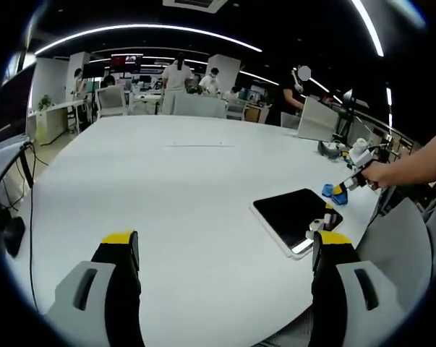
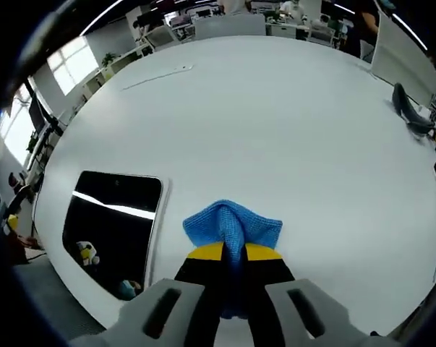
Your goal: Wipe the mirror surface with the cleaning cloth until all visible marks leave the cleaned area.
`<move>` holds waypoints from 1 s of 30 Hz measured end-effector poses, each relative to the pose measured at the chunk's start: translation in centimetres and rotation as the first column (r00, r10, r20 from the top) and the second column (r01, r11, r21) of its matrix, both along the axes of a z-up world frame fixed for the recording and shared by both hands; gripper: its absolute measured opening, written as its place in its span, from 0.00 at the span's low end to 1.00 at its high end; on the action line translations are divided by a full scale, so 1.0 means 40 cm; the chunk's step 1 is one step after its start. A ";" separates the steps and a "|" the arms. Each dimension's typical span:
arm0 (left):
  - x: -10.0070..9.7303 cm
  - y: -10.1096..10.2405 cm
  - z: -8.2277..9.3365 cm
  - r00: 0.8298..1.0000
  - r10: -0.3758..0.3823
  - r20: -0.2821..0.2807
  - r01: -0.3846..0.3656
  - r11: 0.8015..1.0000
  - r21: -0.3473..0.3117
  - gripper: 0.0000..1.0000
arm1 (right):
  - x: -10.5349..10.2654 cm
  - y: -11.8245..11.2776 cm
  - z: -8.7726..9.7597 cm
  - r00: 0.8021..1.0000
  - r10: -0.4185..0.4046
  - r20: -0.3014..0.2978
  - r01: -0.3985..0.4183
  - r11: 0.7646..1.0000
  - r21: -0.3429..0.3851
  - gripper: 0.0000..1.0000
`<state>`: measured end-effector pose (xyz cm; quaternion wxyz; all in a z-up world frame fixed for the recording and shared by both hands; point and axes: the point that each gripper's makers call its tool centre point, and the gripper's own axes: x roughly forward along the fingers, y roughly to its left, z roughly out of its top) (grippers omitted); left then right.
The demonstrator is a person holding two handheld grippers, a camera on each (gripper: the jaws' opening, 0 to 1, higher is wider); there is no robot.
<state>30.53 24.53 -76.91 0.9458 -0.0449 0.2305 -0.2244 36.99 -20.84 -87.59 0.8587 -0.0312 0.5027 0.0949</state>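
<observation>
Mirror (image 2: 113, 228) lies flat near the table (image 2: 275, 108) edge, rigid, slick, fragile. Your right gripper (image 2: 233, 253) pinches the soft blue cloth (image 2: 232, 224) just beside it; keep that bunched hold. Left gripper (image 1: 221, 249) gapes empty.

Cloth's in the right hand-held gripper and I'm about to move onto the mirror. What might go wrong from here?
1. The mirror lies near the table edge with nothing holding it; a sideways wipe may push it off.
2. The cloth is bunched between the right hand-held gripper's jaws, so the jaw tips might touch the glass.
3. The left hand-held gripper is open, not steadying the mirror.
</observation>
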 end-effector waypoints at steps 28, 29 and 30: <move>-0.014 -0.010 -0.002 0.998 -0.044 0.044 0.044 0.999 -0.004 0.99 | -0.016 0.018 0.145 0.944 0.151 0.293 -0.192 0.974 0.117 0.90; -0.017 -0.018 0.001 0.995 -0.078 0.066 0.077 0.997 0.019 0.99 | -0.022 0.023 0.161 0.927 0.179 0.331 -0.231 0.964 0.128 0.92; -0.021 -0.020 0.000 0.991 -0.101 0.082 0.096 0.993 0.061 0.99 | -0.029 0.017 0.182 0.908 0.188 0.376 -0.246 0.963 0.113 0.94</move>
